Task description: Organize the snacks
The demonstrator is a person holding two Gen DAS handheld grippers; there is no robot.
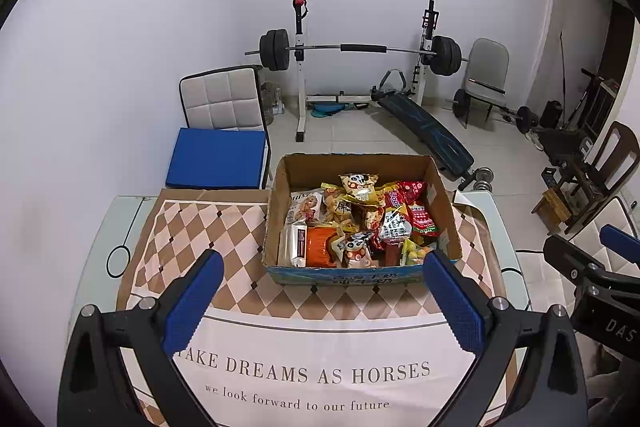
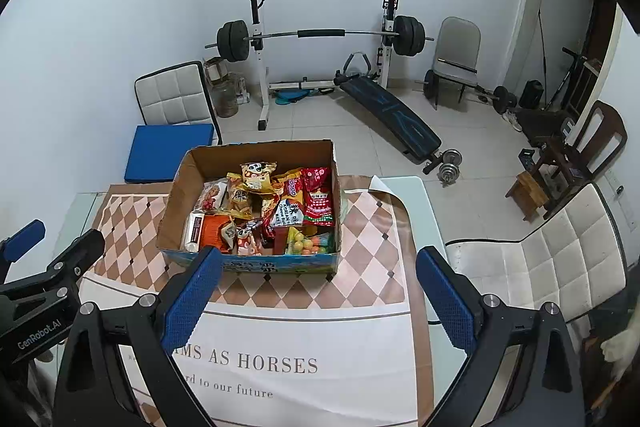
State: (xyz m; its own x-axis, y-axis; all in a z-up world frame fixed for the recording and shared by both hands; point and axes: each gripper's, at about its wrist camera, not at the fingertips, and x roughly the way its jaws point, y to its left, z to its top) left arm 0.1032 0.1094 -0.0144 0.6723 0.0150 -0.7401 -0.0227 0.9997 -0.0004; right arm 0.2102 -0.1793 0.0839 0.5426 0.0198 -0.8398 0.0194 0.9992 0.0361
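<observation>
The cardboard box (image 1: 362, 215) of snacks (image 1: 356, 223) stands on the table (image 1: 100, 227). The left hand-held gripper (image 1: 322, 291) and right hand-held gripper (image 2: 318, 287) are wide open, empty, before the box. Only the right view shows a white chair (image 2: 560, 259) beside the box.

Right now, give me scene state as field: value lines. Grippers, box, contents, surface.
left gripper: open, empty, hovering over the cloth, short of the box
right gripper: open, empty, also short of the box
cardboard box: open top, on the cloth, far half of the table
snacks: loose pile inside the box, none outside it
red packet: top of the pile, right side
orange packet: near-left part of the box
tablecloth: diamond pattern, printed text on the near end
</observation>
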